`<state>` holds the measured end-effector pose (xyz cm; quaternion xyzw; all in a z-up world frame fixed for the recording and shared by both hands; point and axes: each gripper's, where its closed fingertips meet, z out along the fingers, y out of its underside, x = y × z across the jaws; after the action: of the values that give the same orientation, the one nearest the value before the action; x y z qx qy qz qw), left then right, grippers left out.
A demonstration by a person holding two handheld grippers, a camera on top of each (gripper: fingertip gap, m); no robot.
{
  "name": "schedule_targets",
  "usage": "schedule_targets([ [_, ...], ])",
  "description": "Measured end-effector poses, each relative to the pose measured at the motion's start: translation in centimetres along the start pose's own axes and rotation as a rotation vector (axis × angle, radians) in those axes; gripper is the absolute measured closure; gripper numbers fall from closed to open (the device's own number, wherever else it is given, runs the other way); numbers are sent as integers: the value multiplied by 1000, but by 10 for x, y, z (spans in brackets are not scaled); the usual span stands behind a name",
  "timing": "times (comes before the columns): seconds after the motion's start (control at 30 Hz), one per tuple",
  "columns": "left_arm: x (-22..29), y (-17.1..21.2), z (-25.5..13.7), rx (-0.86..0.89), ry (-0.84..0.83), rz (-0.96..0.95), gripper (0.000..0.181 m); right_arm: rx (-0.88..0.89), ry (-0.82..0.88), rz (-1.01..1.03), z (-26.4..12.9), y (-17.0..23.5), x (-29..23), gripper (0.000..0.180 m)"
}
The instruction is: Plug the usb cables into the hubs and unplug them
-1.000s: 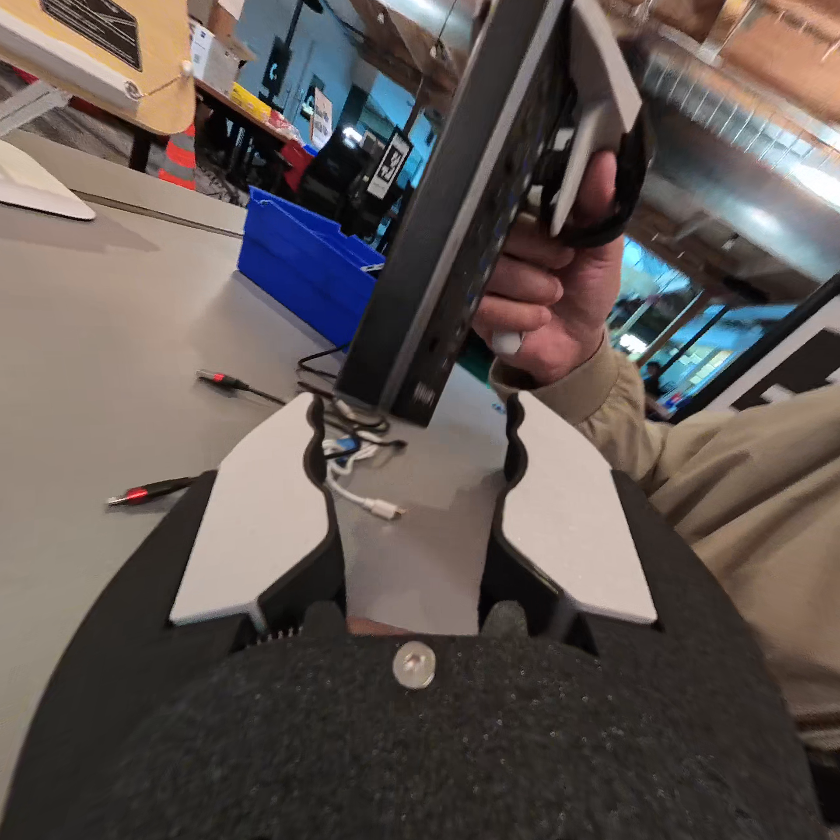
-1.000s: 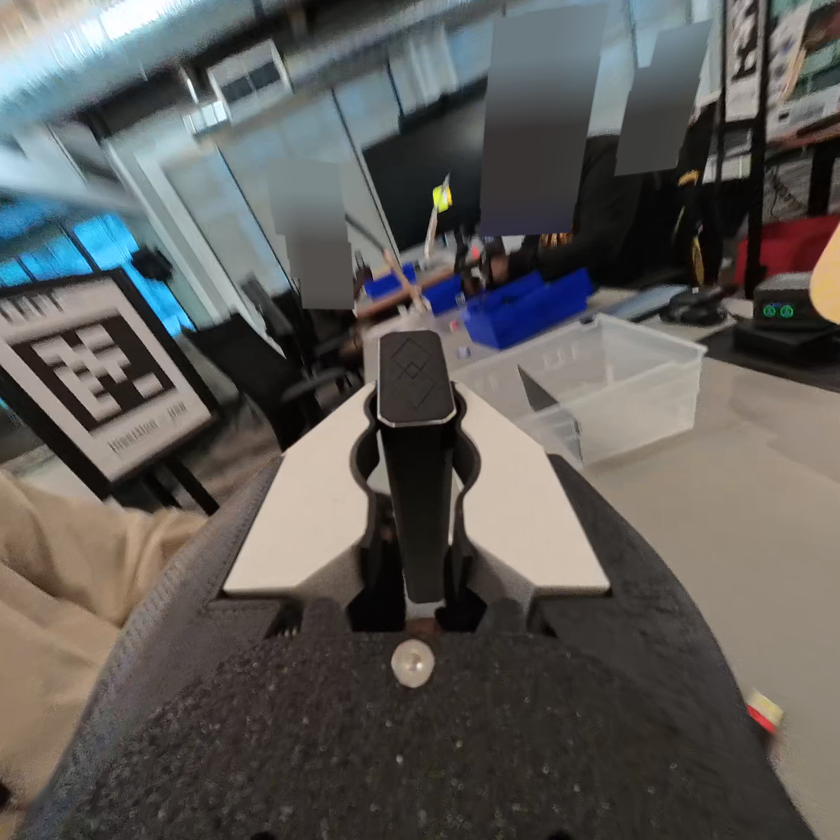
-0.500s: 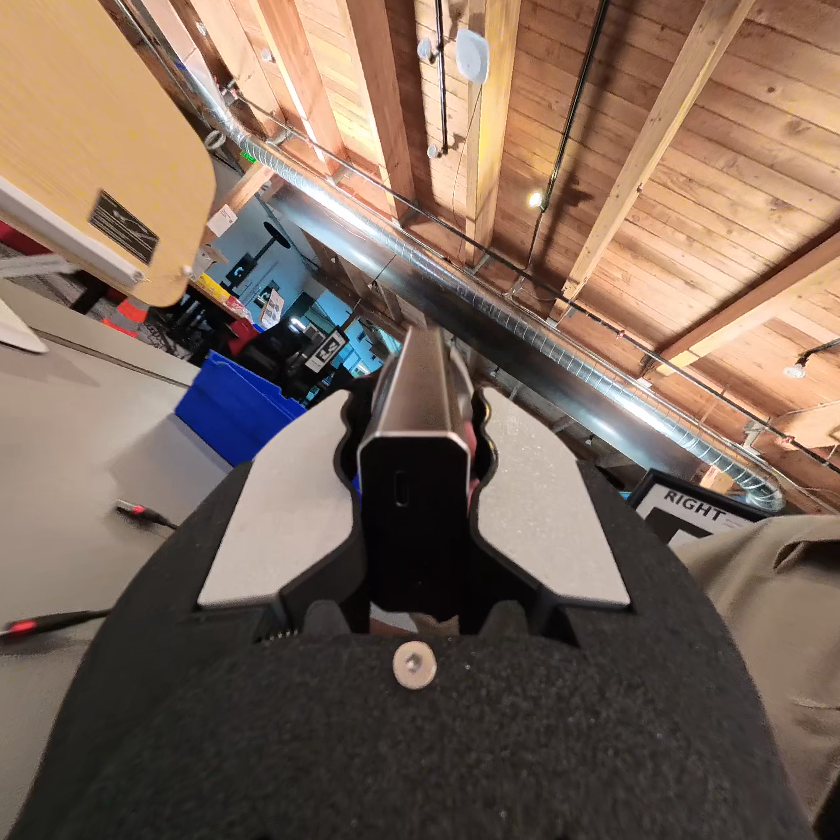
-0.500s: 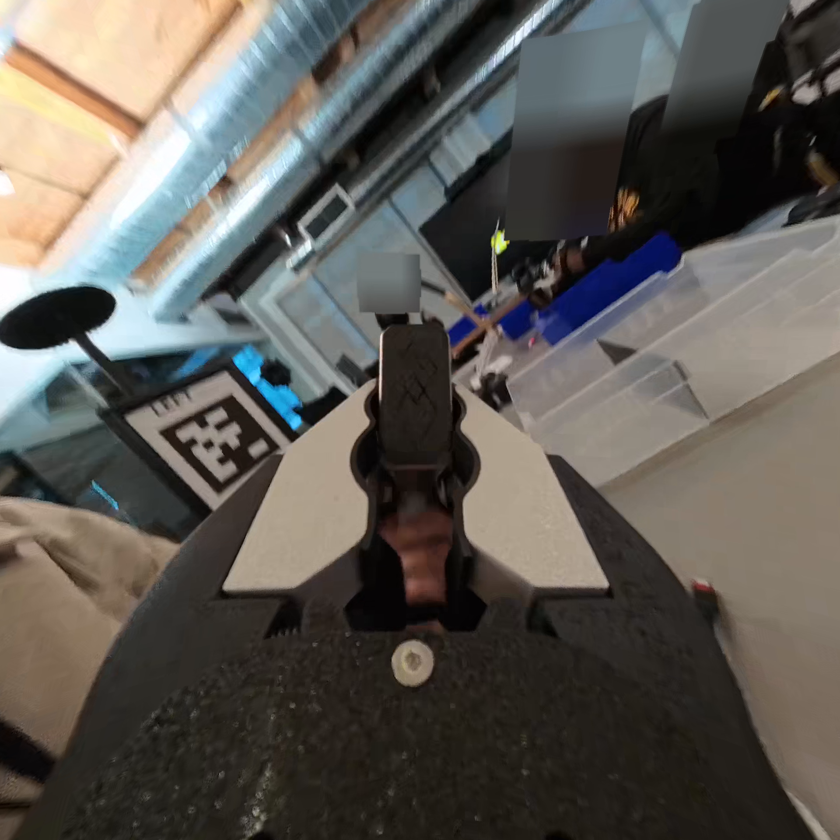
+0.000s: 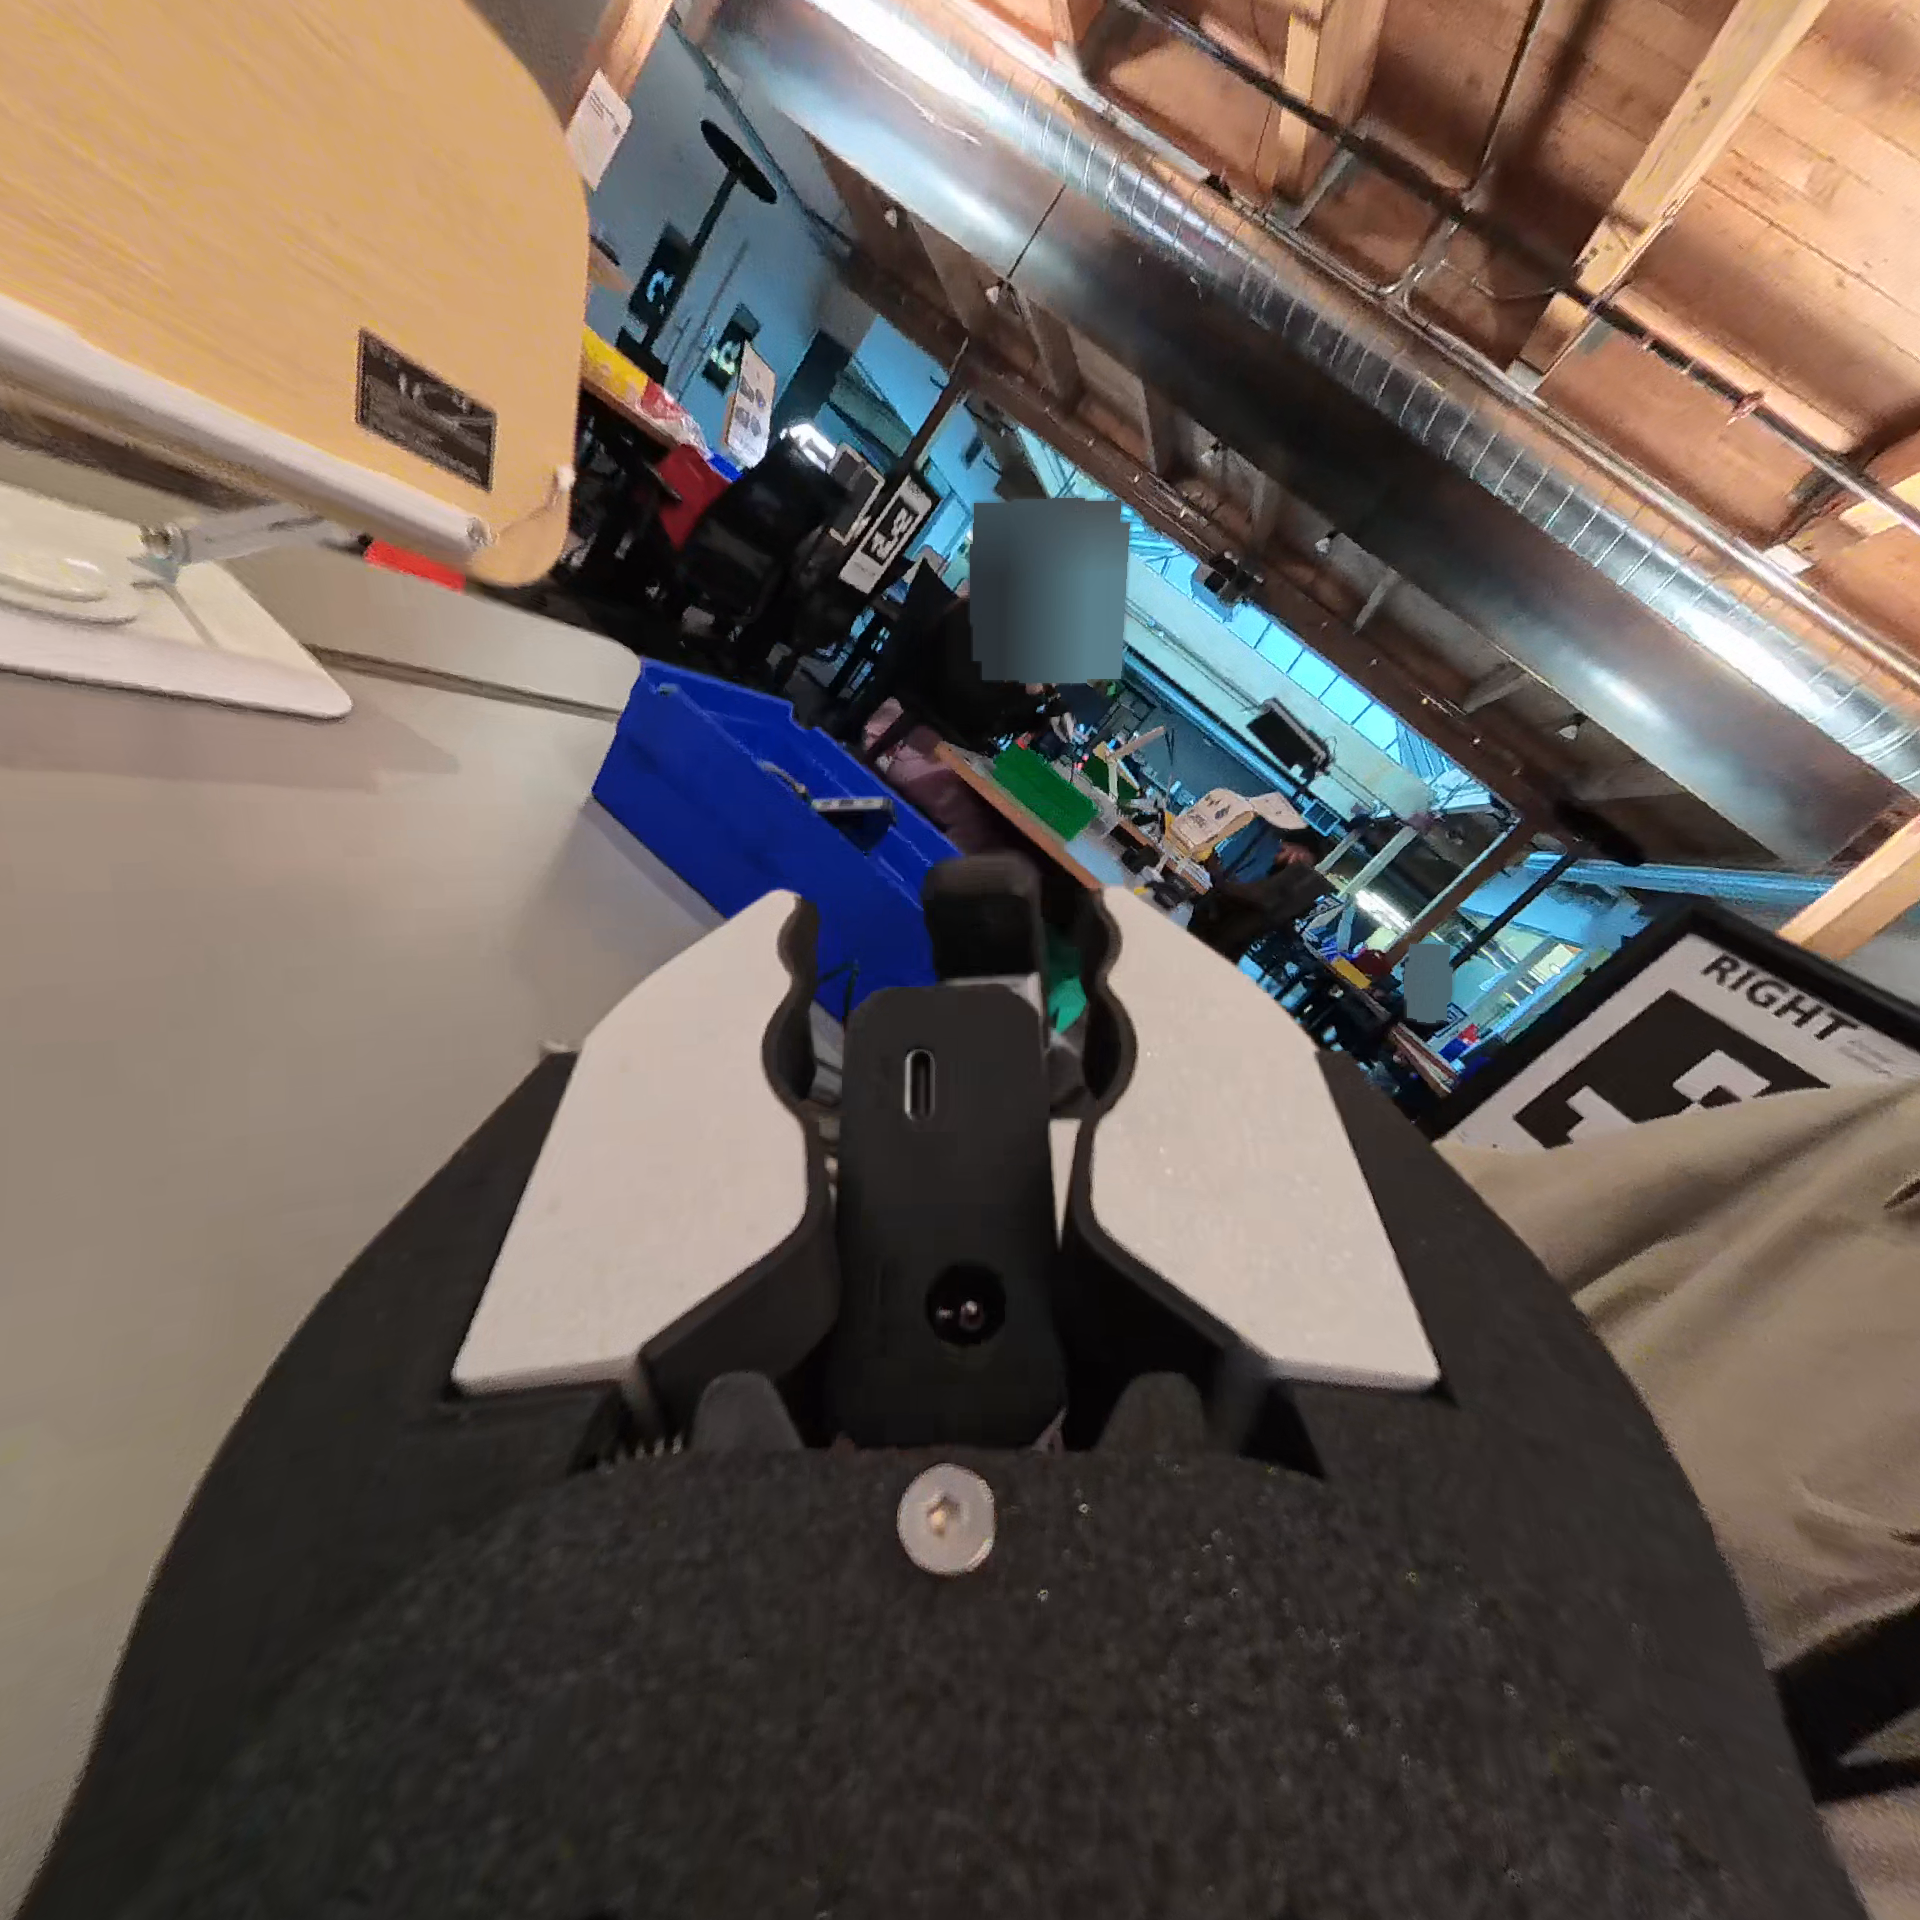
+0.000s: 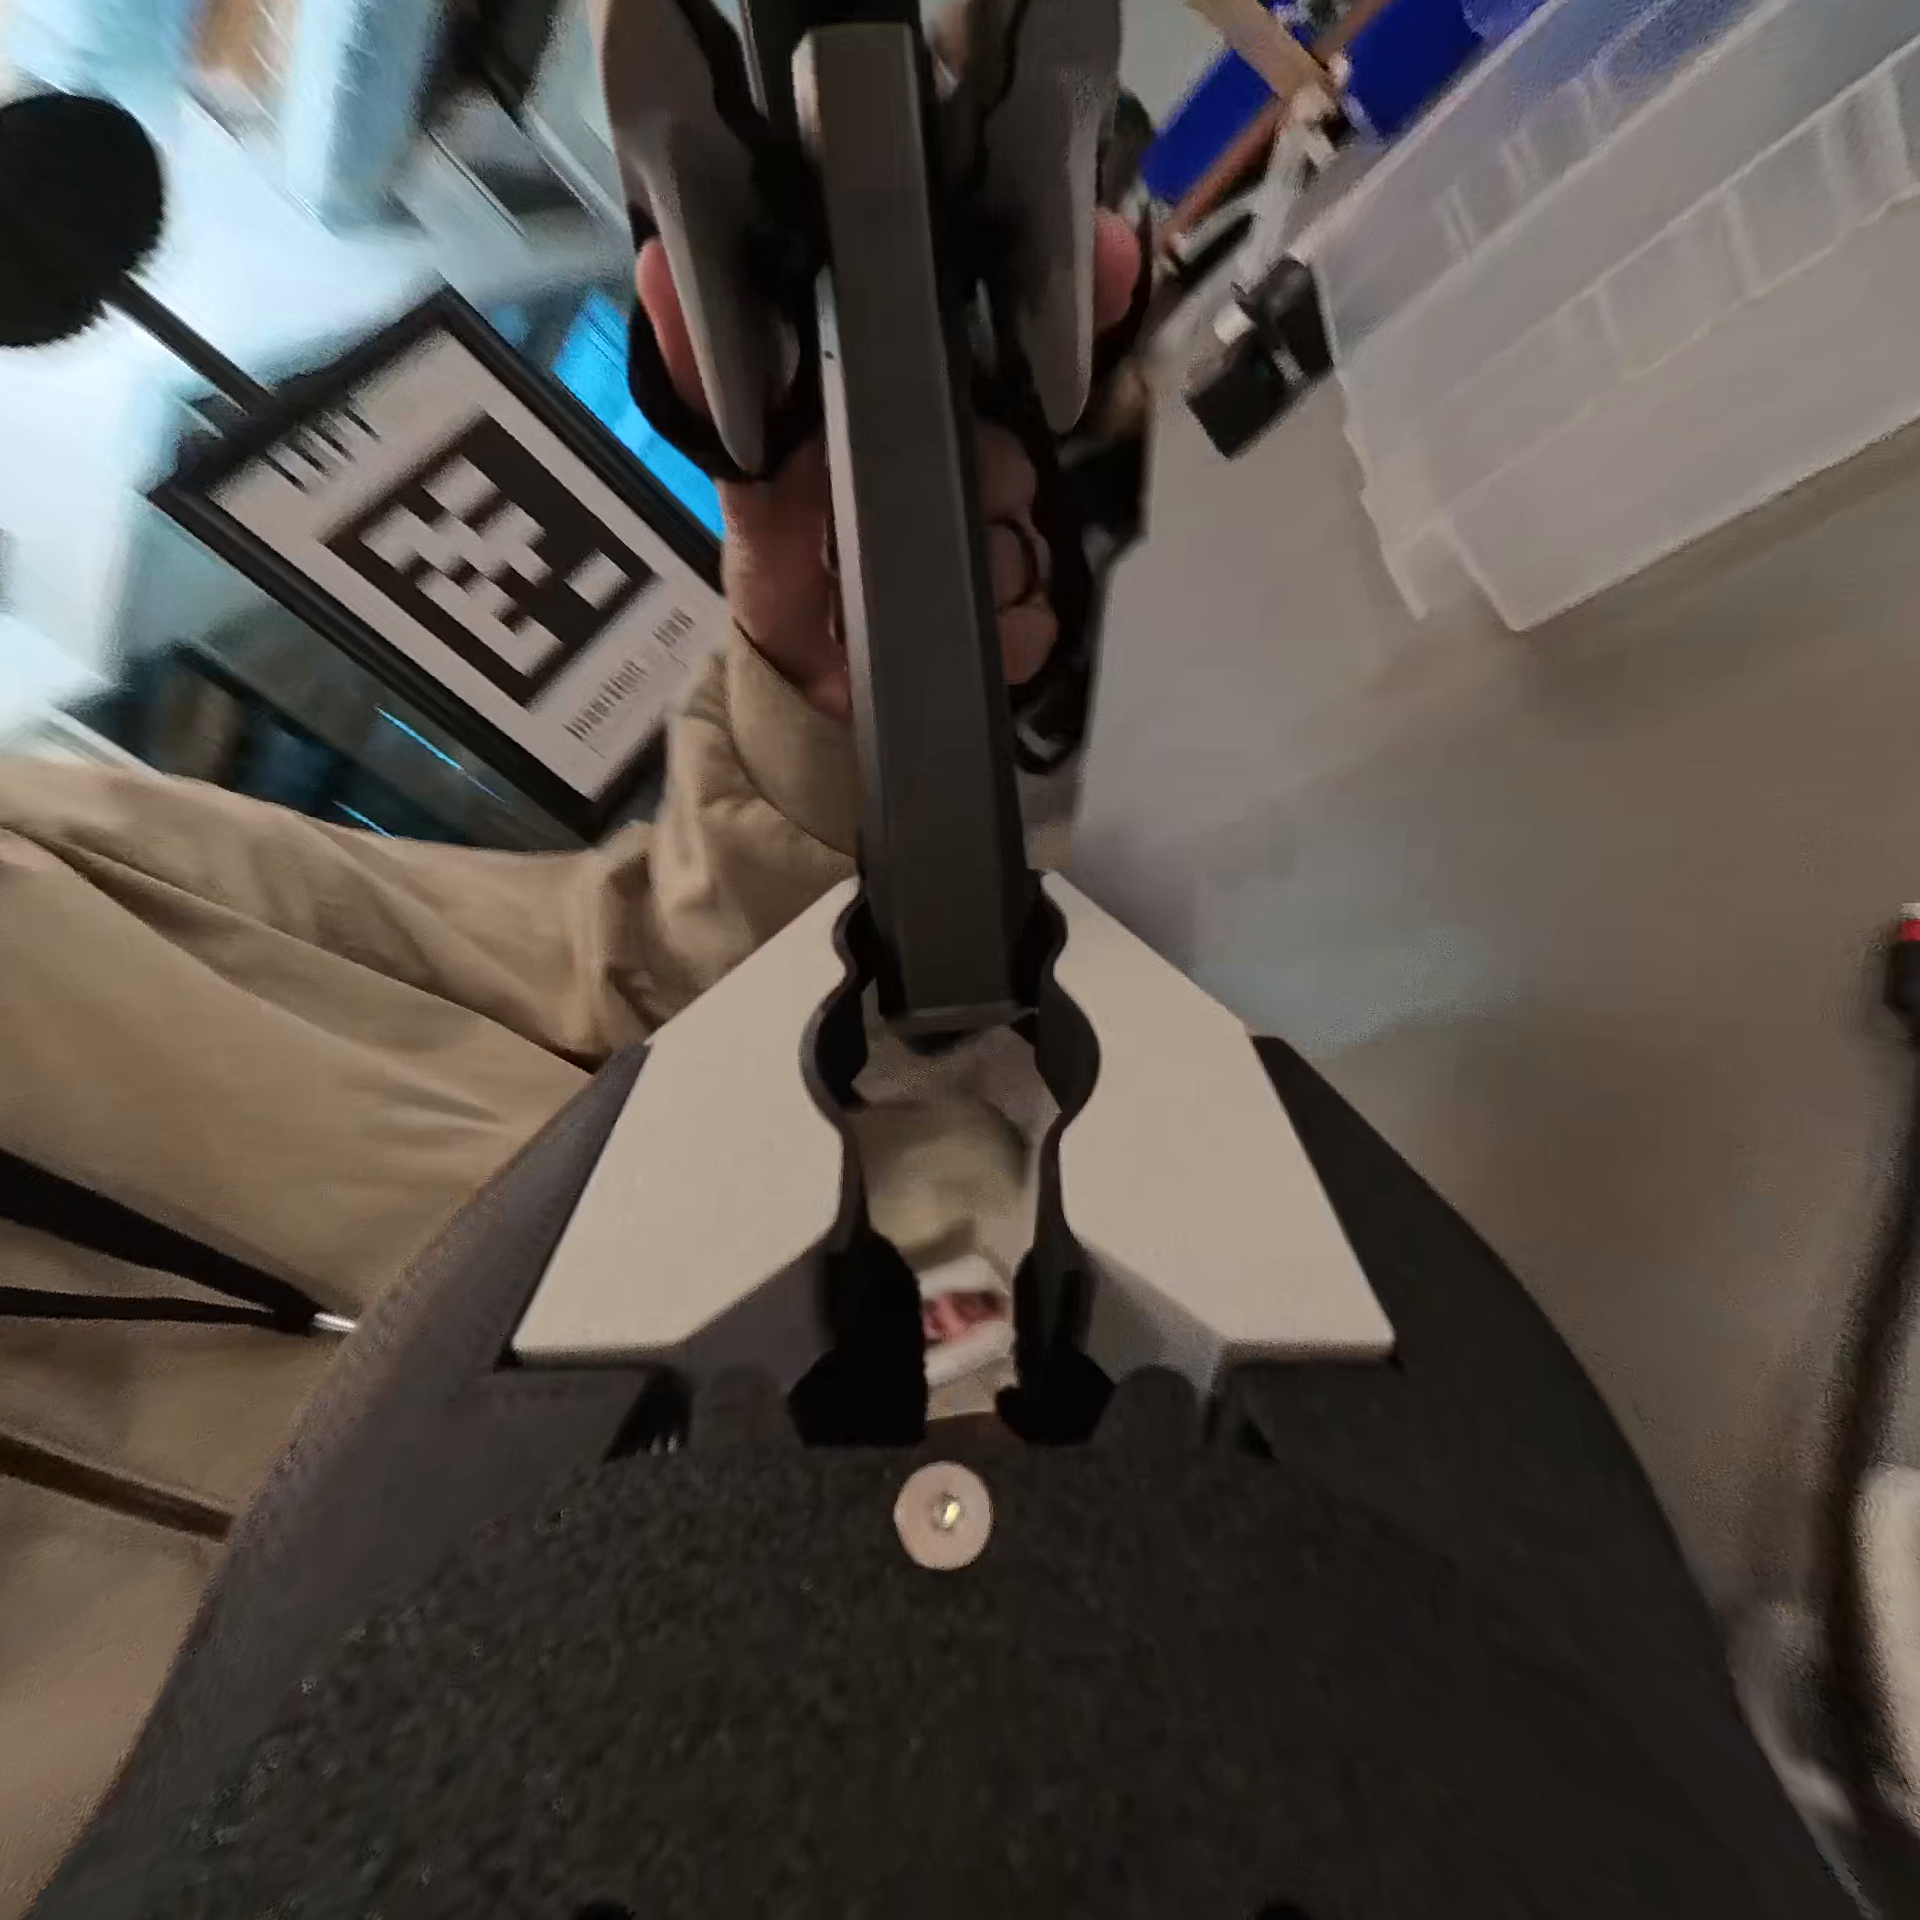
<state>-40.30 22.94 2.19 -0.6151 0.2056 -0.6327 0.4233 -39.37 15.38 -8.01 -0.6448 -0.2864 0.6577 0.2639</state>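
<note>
A long black USB hub (image 5: 945,1195) is held between both grippers, off the grey table (image 5: 260,987). My left gripper (image 5: 951,925) is shut on it; its end face with two ports faces the camera. In the right wrist view the hub (image 6: 914,623) runs as a dark bar from my right gripper (image 6: 951,987) up to the left gripper (image 6: 873,208), which a hand holds. The right gripper's tips are closed on only the hub's near end. A red-tipped cable (image 6: 1907,977) lies on the table at the right edge.
A blue bin (image 5: 748,800) stands at the table's far edge. Clear plastic bins (image 6: 1662,312) stand at the far right. A wooden board (image 5: 260,260) on a white base (image 5: 156,644) is at the left. A beige sleeve (image 6: 312,935) and a black-and-white marker board (image 6: 488,540) lie close by.
The left gripper, open a second ago, has shut on the hub. The right gripper has slid back from deep on the hub to its end. Both views have tilted.
</note>
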Motion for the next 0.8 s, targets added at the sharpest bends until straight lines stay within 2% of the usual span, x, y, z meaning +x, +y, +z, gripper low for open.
schedule_targets([
  [0.1,17,-19,11,37,-27,82,115,185,-171,117,3,-17,-21,154],
  [0.17,28,-13,21,-43,-71,178,102,302,-282,157,-2,-31,-35,154],
  [0.23,24,-14,22,-38,-203,243,109,361,-324,164,-5,-38,-41,154],
  [0.33,33,-4,17,-3,-171,214,118,441,-354,181,-15,-45,-42,154],
  [0.43,31,34,19,-56,-182,152,122,493,-335,195,-20,-52,-36,153],
  [0.53,21,62,24,-67,-211,106,132,470,-222,87,-17,-49,-31,153],
  [0.67,26,65,26,-40,-113,-3,150,458,-162,8,-12,-45,-32,154],
  [0.8,25,60,25,-2,-125,7,150,467,-178,22,-6,-40,-31,153],
])
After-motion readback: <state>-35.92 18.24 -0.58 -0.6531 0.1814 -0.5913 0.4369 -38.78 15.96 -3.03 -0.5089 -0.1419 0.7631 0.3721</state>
